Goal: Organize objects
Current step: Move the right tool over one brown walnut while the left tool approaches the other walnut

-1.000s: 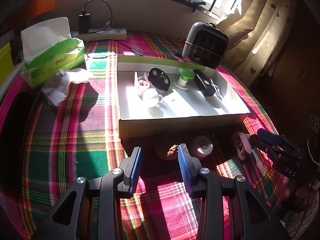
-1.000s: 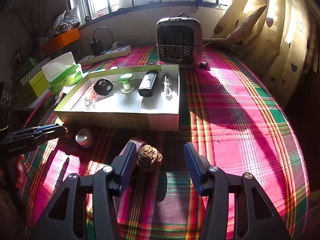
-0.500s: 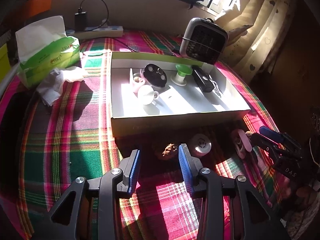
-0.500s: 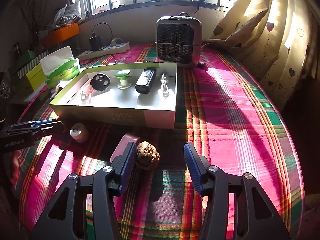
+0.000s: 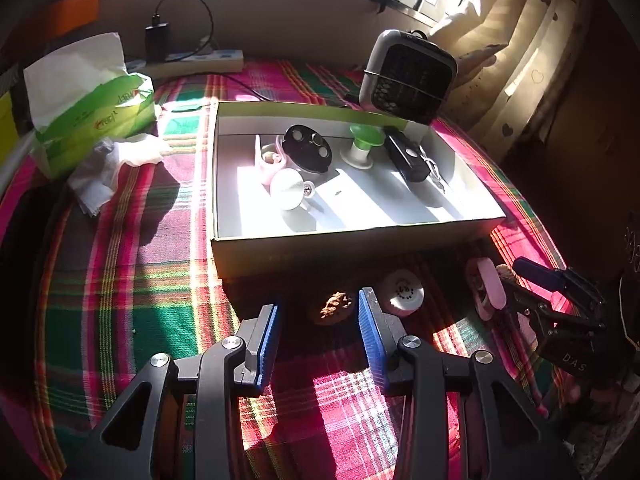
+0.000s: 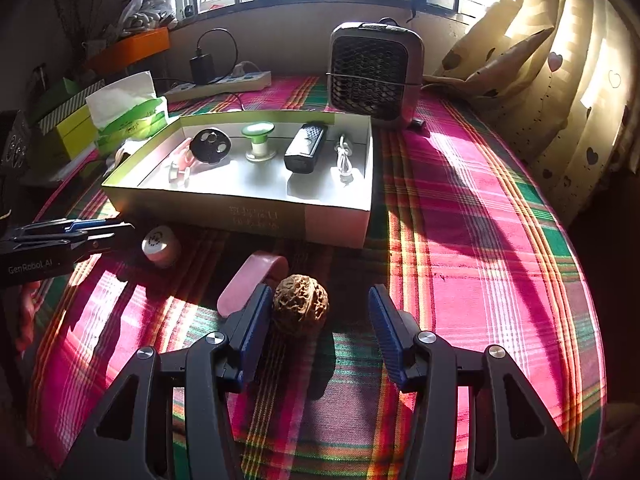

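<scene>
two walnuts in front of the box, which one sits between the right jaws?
The walnut beside the pink case, touching the right gripper's left finger. The other walnut lies by the white disc, ahead of the left gripper.

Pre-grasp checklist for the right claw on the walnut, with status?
1. Right claw open: ok.
2. Walnut between its fingers: ok, though off-centre, near the left finger.
3. Pink case clear of the closing path: not ok, it lies right behind the left finger.
4. Left claw apart from this grasp: ok.
5. Free floor in the box: ok.
6. Fingers low enough: cannot tell.
</scene>
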`<move>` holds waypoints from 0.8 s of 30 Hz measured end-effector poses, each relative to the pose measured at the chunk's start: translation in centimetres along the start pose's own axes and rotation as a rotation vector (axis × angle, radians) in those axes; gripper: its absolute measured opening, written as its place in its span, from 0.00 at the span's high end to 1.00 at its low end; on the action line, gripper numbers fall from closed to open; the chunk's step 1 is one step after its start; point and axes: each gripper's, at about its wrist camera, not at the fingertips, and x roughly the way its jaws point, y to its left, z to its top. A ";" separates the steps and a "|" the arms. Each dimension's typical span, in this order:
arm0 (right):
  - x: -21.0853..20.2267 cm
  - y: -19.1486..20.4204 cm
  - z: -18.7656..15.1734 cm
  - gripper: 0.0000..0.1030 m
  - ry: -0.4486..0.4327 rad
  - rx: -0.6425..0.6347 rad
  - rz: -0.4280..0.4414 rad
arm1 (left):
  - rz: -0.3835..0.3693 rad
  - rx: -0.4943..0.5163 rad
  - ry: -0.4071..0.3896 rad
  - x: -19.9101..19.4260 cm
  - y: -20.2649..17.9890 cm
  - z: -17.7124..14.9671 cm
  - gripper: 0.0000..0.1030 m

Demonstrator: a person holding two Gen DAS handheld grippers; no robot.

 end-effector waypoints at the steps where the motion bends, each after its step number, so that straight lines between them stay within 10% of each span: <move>1: 0.0 -0.1 0.0 0.51 0.001 0.002 0.001 | 0.001 0.002 0.001 0.0 0.0 0.0 0.65; 24: 1.0 -0.4 0.2 0.51 0.053 0.014 -0.016 | 0.050 0.038 -0.007 0.4 -0.5 0.4 0.66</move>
